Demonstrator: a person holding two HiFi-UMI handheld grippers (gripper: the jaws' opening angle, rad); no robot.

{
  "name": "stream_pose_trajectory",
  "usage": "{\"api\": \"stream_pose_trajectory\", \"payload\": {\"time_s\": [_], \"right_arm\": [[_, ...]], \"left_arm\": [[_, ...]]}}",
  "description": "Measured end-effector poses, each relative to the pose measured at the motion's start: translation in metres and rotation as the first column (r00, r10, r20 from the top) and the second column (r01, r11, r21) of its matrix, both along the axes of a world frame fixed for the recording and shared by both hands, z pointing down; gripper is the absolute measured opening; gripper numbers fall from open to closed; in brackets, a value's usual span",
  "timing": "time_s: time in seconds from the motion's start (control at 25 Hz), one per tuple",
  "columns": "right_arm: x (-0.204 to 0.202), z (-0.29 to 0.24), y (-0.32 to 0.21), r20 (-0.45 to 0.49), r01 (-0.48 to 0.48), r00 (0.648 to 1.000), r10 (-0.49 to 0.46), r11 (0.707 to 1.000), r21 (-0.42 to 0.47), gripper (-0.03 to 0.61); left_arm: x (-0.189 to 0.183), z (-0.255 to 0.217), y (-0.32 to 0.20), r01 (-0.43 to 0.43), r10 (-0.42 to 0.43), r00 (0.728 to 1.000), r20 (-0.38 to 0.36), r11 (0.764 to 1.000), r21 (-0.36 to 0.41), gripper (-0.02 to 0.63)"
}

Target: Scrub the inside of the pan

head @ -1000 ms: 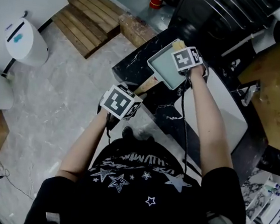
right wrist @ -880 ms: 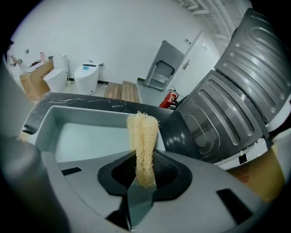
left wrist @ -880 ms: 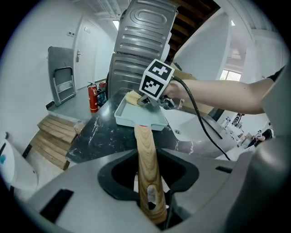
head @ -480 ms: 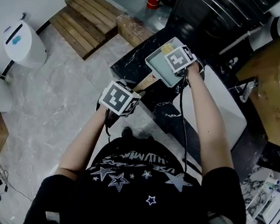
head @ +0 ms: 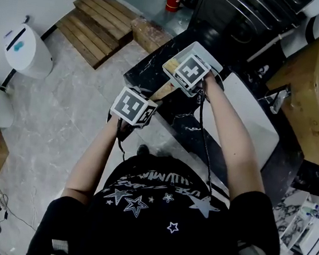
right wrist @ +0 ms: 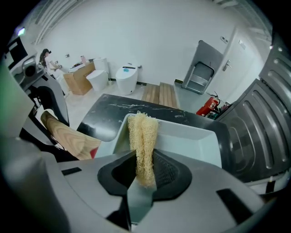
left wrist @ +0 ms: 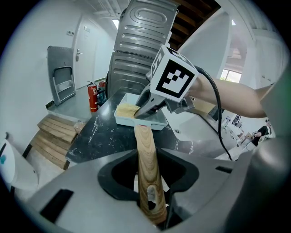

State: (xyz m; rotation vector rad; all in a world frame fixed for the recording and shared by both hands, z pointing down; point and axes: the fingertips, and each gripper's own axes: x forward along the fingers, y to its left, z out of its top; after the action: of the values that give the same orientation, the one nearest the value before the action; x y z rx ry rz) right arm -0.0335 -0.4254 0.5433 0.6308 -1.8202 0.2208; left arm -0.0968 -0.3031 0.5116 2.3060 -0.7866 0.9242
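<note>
Right tool (right wrist: 144,178) has shifted across the pan (right wrist: 195,136). A second ago its marker cube was over the pan's far side in the head view; now it sits over the pan's handle end, wrist rolled a bit. Its jaws are clamped narrow on the loofah scrubber (right wrist: 143,132), free end pointing down into the pan by the handle-side corner. Contact with the pan floor can't be confirmed; the tip looks at or just above the surface.

Left tool (left wrist: 149,193) is unchanged. Its jaws are partly closed, gripping the wooden handle (left wrist: 145,150) near its end and steadying the pan. The pan stays put on the black counter (head: 149,71), handle sticking out toward the person.

This reads as one scrub stroke from the pan's far side to its handle side. Scrubbing is under way, not finished. The likely next move is a return stroke toward the pan's far side, with the handle grip kept.
</note>
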Motion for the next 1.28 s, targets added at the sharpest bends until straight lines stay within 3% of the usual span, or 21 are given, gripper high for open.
{"api": "stream_pose_trajectory", "payload": {"time_s": [0.16, 0.32, 0.44, 0.68, 1.0, 1.28], "right_arm": [[-0.003, -0.001, 0.004, 0.012, 0.0, 1.0, 0.0, 1.0, 0.001, 0.083], [-0.01, -0.005, 0.009, 0.126, -0.013, 0.992, 0.013, 1.0, 0.002, 0.084], [0.035, -0.02, -0.019, -0.016, -0.079, 0.997, 0.082, 0.987, 0.138, 0.083], [0.08, -0.025, -0.053, -0.085, -0.173, 0.977, 0.197, 0.958, 0.231, 0.084], [0.104, -0.007, -0.075, -0.203, -0.192, 0.946, 0.253, 0.942, 0.277, 0.084], [0.095, -0.003, -0.066, -0.241, -0.132, 0.95, 0.199, 0.955, 0.266, 0.08]], "left_arm": [[-0.001, -0.001, 0.0, 0.006, -0.006, 1.0, 0.0, 1.0, 0.0, 0.137], [-0.001, -0.001, 0.001, 0.01, -0.01, 1.0, 0.005, 1.0, 0.003, 0.137], [-0.001, 0.0, 0.001, 0.01, -0.01, 1.0, 0.009, 1.0, 0.007, 0.137], [-0.001, -0.001, 0.001, 0.01, -0.01, 1.0, 0.012, 1.0, 0.008, 0.137], [-0.001, -0.001, -0.001, 0.009, -0.009, 1.0, 0.006, 1.0, 0.004, 0.137], [-0.001, 0.0, 0.0, 0.01, -0.01, 1.0, 0.001, 1.0, 0.004, 0.137]]}}
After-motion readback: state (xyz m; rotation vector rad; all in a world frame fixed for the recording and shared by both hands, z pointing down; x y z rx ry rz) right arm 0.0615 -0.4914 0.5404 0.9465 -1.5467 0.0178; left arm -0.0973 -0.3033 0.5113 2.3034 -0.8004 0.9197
